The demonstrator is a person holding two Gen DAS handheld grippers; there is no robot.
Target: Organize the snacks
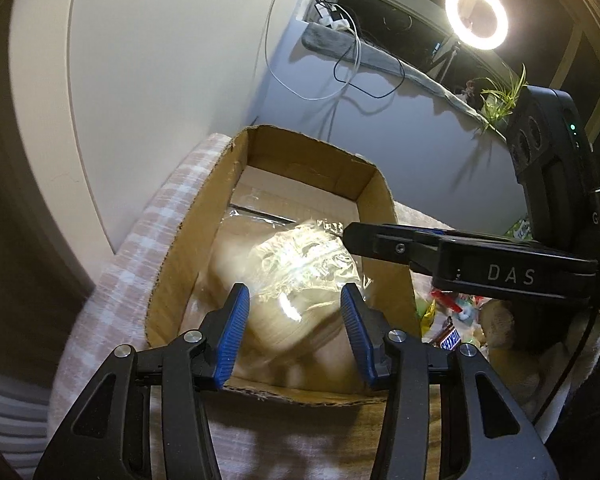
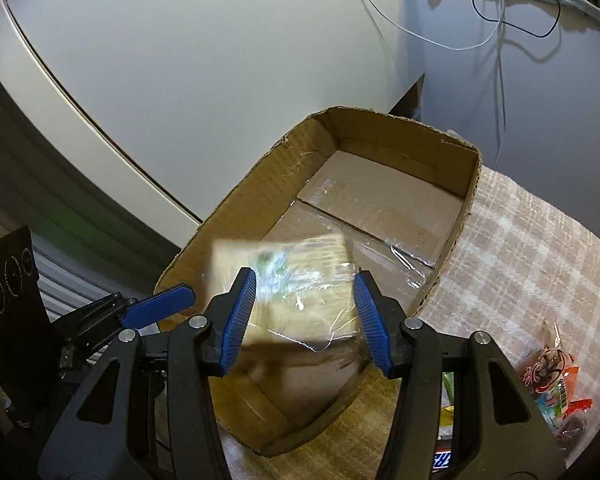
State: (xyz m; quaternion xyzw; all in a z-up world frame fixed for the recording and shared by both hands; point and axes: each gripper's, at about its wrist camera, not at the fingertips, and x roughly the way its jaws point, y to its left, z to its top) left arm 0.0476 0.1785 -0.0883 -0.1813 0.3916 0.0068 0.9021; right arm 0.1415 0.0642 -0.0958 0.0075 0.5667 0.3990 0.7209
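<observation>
An open cardboard box stands on a pink checked cloth. A clear-wrapped pale snack pack shows blurred inside the box. In both wrist views it lies between and beyond the blue pads. My left gripper hangs over the box's near end, and I see neither pad pressing on the pack. My right gripper hovers over the same pack with its jaws apart. It reaches in from the right. A left pad shows at the box's left rim.
Loose snacks lie on the cloth to the right of the box, among them a Snickers bar and bright wrappers. A white cabinet door rises behind the box. Cables hang down the wall, and a ring light glows at the upper right.
</observation>
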